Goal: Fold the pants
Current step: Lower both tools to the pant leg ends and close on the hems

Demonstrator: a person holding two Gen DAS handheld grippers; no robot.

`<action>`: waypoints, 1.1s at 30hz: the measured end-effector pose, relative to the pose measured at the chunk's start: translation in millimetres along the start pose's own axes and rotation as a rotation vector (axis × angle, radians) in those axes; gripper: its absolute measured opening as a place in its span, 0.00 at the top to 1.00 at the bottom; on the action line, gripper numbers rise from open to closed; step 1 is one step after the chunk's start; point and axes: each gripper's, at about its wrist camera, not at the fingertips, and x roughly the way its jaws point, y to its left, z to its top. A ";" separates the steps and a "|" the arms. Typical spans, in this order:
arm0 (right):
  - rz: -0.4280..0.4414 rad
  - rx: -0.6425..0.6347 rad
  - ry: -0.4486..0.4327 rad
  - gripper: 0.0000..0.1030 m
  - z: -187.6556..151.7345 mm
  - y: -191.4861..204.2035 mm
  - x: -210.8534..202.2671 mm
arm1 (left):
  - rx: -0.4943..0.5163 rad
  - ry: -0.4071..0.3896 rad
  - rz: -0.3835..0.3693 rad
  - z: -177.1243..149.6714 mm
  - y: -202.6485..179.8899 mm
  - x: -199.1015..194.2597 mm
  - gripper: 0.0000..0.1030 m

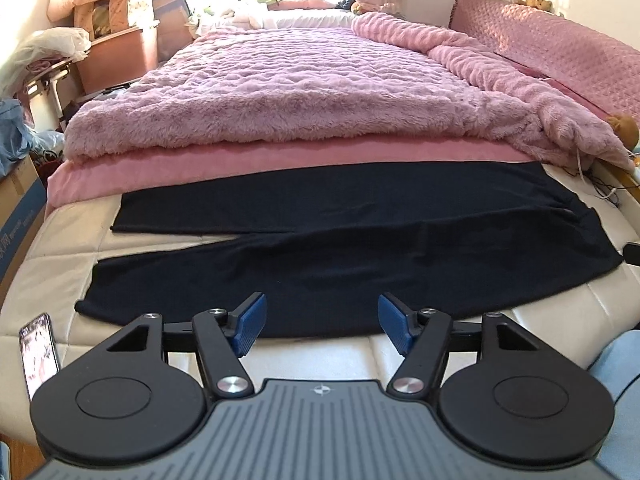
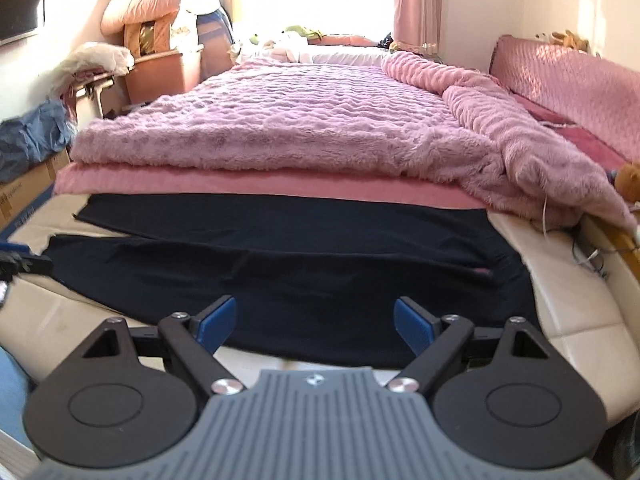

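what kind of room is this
Most likely a home bedroom. A wide bed fills the view, with a fluffy pink blanket on it and dark pants spread flat at its near end. Piled bedding sits in the far corner beside a bright window with a pink curtain.

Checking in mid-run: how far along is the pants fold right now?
Done: the dark pants lie spread flat across the near end of the bed, legs side by side, no fold made yet.
In hand: nothing. The left gripper and right gripper are both open at the near leg's edge, with no cloth between the pads.
Left: grasping and every fold.
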 end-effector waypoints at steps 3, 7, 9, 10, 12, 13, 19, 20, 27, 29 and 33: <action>-0.023 -0.052 0.019 0.20 1.7 -18.4 15.2 | 0.015 0.007 0.004 5.1 14.3 14.3 0.32; -0.056 -0.112 0.041 0.21 -1.3 -46.9 39.0 | 0.136 -0.002 -0.003 3.0 24.6 35.5 0.32; -0.070 -0.141 0.065 0.24 -4.9 -64.4 53.2 | 0.255 0.004 -0.018 -1.7 25.1 48.0 0.32; -0.081 -0.166 0.075 0.26 -7.0 -72.5 60.4 | 0.325 0.009 -0.021 -5.4 24.7 55.4 0.33; -0.113 -0.211 0.108 0.33 -12.1 -88.7 76.6 | 0.428 0.030 -0.003 -13.1 24.1 70.7 0.34; -0.132 -0.228 0.130 0.36 -14.3 -95.9 84.5 | 0.482 0.041 0.005 -18.7 23.1 78.4 0.34; -0.181 -0.235 0.246 0.57 -32.1 -130.8 122.7 | 0.826 0.129 0.071 -59.5 16.0 117.7 0.36; -0.179 -0.237 0.256 0.57 -34.4 -134.5 126.4 | 0.870 0.147 0.082 -66.3 15.5 122.0 0.36; -0.179 -0.306 0.303 0.58 -47.6 -144.0 143.4 | 0.953 0.151 0.221 -78.1 26.5 137.4 0.40; -0.182 -0.328 0.314 0.58 -49.3 -146.9 145.8 | 1.008 0.177 0.278 -78.8 30.8 142.7 0.43; -0.183 -0.367 0.330 0.58 -52.9 -149.0 142.6 | 1.081 0.178 0.305 -84.3 35.2 146.3 0.43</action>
